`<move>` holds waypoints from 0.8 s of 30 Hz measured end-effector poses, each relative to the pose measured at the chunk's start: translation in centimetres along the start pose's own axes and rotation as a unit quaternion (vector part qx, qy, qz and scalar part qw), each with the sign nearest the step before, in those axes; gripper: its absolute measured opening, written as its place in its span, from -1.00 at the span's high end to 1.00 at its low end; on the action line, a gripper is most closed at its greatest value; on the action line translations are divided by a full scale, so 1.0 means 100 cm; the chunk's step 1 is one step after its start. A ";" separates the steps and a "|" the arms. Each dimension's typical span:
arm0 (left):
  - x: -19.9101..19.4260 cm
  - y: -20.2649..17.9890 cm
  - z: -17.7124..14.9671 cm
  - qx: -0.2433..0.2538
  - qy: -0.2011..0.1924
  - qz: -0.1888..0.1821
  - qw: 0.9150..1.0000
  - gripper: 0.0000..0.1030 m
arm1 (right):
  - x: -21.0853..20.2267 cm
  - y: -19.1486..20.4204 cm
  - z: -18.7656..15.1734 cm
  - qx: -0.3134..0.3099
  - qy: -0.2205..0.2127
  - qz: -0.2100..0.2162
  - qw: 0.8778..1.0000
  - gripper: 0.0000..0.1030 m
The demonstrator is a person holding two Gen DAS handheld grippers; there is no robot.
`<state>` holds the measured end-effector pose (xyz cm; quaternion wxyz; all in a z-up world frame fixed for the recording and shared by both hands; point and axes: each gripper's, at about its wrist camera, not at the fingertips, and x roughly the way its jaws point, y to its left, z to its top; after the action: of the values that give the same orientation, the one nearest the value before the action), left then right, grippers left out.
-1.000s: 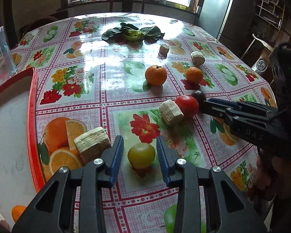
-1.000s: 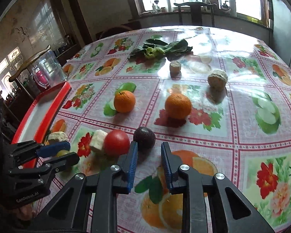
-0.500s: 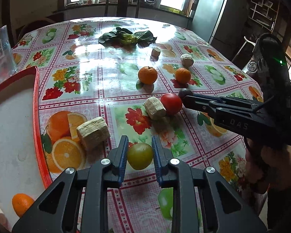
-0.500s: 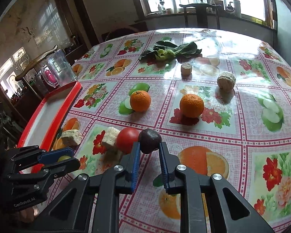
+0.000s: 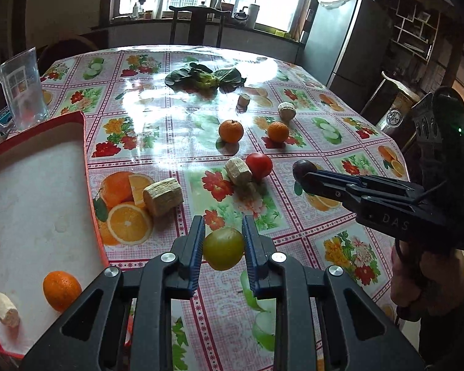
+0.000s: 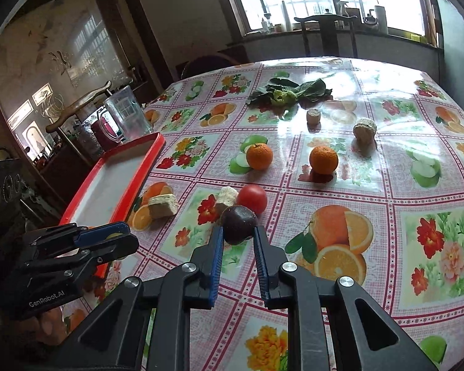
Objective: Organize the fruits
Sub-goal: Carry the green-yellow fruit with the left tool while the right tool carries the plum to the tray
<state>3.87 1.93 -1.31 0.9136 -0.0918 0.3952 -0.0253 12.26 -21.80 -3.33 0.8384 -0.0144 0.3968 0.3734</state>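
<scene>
The left hand-held gripper (image 5: pixel 222 247) is clenched on a yellow-green fruit (image 5: pixel 223 249), its blue pads pressing both sides, and the fruit hangs clear of the table (image 5: pixel 176 142). The right hand-held gripper (image 6: pixel 238 239) is clenched on a dark purple fruit (image 6: pixel 239 224), also lifted off the flowered tablecloth; in the left wrist view that same gripper reaches in from the right with the purple fruit at its tip.

Just beyond the right hand-held gripper, a red tomato (image 6: pixel 252 198) sits on the table, touching a pale fibrous chunk (image 6: pixel 226 196) on its left. Farther left of that, ahead of the left hand-held gripper, lies a larger fibrous chunk (image 5: pixel 163 196). Well beyond both grippers stand two oranges (image 6: pixel 259 156) (image 6: pixel 323 159), apart from each other. Past them are two more fibrous pieces (image 6: pixel 313 116) (image 6: pixel 364 130), and farthest off a bunch of leafy greens (image 6: pixel 289 94).

To the left of the left hand-held gripper a red-rimmed tray (image 5: pixel 91 185) lies at the table edge. Inside it, near the corner closest to that gripper, rest an orange (image 5: pixel 62 290) and a small fibrous piece (image 5: pixel 3 309), just beside each other. A clear plastic jug (image 5: pixel 23 89) stands beyond the far end of the tray. A person's hand (image 5: pixel 430 281) grips the handle of the right hand-held gripper.
</scene>
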 end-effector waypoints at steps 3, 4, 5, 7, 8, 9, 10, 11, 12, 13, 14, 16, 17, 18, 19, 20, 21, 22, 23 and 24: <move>-0.010 0.004 -0.003 -0.005 -0.007 0.004 1.000 0.58 | -0.004 0.010 -0.001 -0.003 -0.004 0.007 1.000 0.62; -0.013 0.005 -0.004 -0.006 -0.009 0.006 1.000 0.58 | -0.004 0.013 -0.001 -0.004 -0.005 0.009 1.000 0.62; -0.017 0.007 -0.005 -0.007 -0.011 0.007 1.000 0.58 | -0.004 0.015 -0.001 -0.006 -0.005 0.011 1.000 0.62; -0.024 0.010 -0.006 -0.010 -0.017 0.012 1.000 0.58 | -0.004 0.020 0.000 -0.007 -0.006 0.015 1.000 0.62; -0.027 0.012 -0.006 -0.012 -0.019 0.013 1.000 0.58 | -0.004 0.023 0.000 -0.009 -0.006 0.017 1.000 0.62; -0.030 0.014 -0.007 -0.014 -0.022 0.014 1.000 0.58 | -0.004 0.025 0.001 -0.011 -0.007 0.018 1.000 0.62; -0.033 0.017 -0.007 -0.016 -0.025 0.016 0.999 0.58 | -0.005 0.028 0.001 -0.013 -0.008 0.019 1.000 0.62; -0.036 0.019 -0.008 -0.018 -0.028 0.017 0.999 0.58 | -0.004 0.031 0.002 -0.015 -0.008 0.020 1.000 0.62; -0.039 0.022 -0.009 -0.019 -0.030 0.019 0.999 0.58 | -0.004 0.034 0.002 -0.016 -0.009 0.021 1.000 0.62; -0.042 0.024 -0.009 -0.021 -0.032 0.021 0.999 0.58 | -0.005 0.036 0.003 -0.018 -0.009 0.022 1.000 0.62; -0.044 0.027 -0.010 -0.024 -0.034 0.022 0.999 0.58 | -0.005 0.039 0.003 -0.020 -0.010 0.024 0.999 0.62; -0.048 0.032 -0.011 -0.029 -0.037 0.025 0.999 0.58 | -0.004 0.044 0.002 -0.023 -0.009 0.025 0.999 0.62; -0.049 0.035 -0.012 -0.032 -0.039 0.026 0.998 0.58 | -0.004 0.046 0.001 -0.024 -0.008 0.027 0.999 0.62; -0.051 0.037 -0.012 -0.034 -0.040 0.027 0.998 0.58 | -0.003 0.049 0.001 -0.026 -0.007 0.028 0.999 0.62; -0.052 0.039 -0.013 -0.037 -0.040 0.028 0.998 0.58 | -0.001 0.051 0.000 -0.027 -0.005 0.028 0.999 0.62; -0.053 0.042 -0.014 -0.039 -0.041 0.028 0.998 0.58 | 0.000 0.053 0.000 -0.028 -0.003 0.029 0.999 0.62; -0.054 0.044 -0.016 -0.041 -0.042 0.029 0.998 0.58 | 0.001 0.054 -0.001 -0.028 -0.001 0.030 0.999 0.62; -0.054 0.045 -0.017 -0.043 -0.043 0.028 0.998 0.58 | 0.002 0.057 -0.001 -0.030 0.000 0.031 0.999 0.62; -0.055 0.047 -0.018 -0.045 -0.044 0.028 0.998 0.58 | 0.003 0.059 -0.001 -0.032 0.000 0.031 0.999 0.62; -0.056 0.048 -0.018 -0.045 -0.044 0.028 0.998 0.58 | 0.003 0.061 -0.001 -0.034 0.000 0.031 0.999 0.62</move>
<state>-1.42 7.03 0.54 0.9253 -0.1230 0.3580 0.0219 8.44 -17.24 -1.96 0.8255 -0.0302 0.3843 0.4123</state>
